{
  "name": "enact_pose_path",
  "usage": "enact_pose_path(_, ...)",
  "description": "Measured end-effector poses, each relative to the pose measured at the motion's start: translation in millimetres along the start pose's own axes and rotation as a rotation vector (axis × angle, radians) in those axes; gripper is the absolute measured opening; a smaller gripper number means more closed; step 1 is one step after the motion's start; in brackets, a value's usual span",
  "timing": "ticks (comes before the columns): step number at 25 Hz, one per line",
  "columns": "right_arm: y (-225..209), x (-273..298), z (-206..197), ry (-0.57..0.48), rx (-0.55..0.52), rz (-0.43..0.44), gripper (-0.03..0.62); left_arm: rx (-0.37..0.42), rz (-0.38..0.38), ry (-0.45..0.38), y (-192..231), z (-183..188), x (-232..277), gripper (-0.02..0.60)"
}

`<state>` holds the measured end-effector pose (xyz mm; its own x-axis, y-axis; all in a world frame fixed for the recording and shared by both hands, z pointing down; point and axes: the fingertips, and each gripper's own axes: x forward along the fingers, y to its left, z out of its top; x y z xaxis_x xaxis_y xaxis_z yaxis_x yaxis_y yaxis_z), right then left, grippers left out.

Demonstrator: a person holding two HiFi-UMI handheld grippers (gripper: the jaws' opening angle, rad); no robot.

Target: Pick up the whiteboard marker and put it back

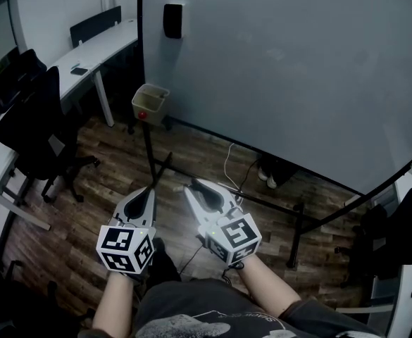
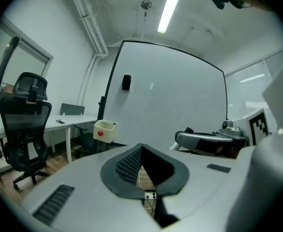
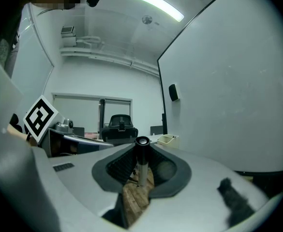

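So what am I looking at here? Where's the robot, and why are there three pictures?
There is no robot. A person holds a hand tool with two jaws in each hand. The head view comes from a camera on the person's head. It looks down at the left gripper and right gripper above a wooden floor, facing a whiteboard on a stand. The other two views come from cameras on the grippers, looking along their jaws. The right gripper is clamped on the whiteboard marker, which stands upright between its pads. The left gripper's jaws are together with nothing in them. A small cream box sits by the board's edge.
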<state>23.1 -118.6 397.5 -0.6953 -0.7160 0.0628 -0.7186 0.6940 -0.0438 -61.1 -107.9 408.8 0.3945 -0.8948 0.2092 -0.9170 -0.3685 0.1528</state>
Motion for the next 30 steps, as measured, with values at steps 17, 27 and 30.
enact_pose_path(17,4,-6,-1,-0.004,-0.001,0.015,0.087,0.010,-0.009,-0.001,-5,-3,-3,0.014)
enact_pose_path(27,-14,22,6,-0.023,0.012,-0.005,0.086,0.039,-0.026,0.001,15,11,22,0.014)
enact_pose_path(30,-23,36,10,-0.034,0.022,-0.011,0.086,0.037,-0.029,-0.003,24,17,34,0.014)
